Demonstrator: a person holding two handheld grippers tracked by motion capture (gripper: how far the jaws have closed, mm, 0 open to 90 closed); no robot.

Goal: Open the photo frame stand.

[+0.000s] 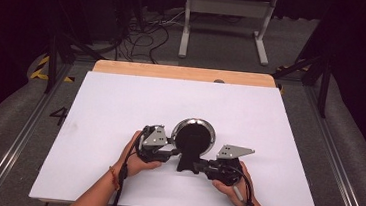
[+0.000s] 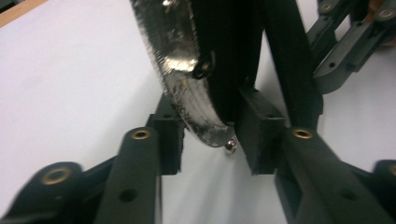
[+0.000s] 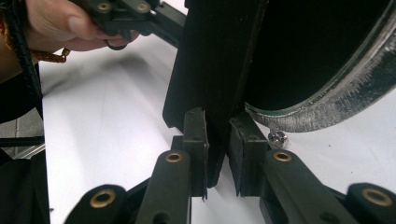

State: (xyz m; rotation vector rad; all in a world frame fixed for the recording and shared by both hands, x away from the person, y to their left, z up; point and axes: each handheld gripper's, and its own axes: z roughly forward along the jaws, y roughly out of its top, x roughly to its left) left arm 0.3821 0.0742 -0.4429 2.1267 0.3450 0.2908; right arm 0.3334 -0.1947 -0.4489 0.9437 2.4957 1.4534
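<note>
On a white rectangular table (image 1: pixel 120 107), a round black mirror with a glittering silver rim (image 1: pixel 193 134) stood near the front edge, between a person's two hand-held grippers. Its flat black stand (image 1: pixel 187 159) ran down from the disc toward the person.

The left gripper (image 1: pixel 167 149), held in the person's left hand (image 1: pixel 135 161), reached in from the left side of the mirror. In the left gripper view, its jaws stood on either side of the lower silver rim (image 2: pixel 182 88), one pad against the black back of the mirror, the other just beside the rim; whether both pads pressed could not be told. A small silver screw (image 2: pixel 230 146) hung at the bottom of the rim.

The right gripper (image 1: pixel 199 165), in the right hand (image 1: pixel 231 190), came in from the right. In the right gripper view, its jaws were closed on the thin lower edge of the black stand (image 3: pixel 210 84), pads against both faces.
</note>
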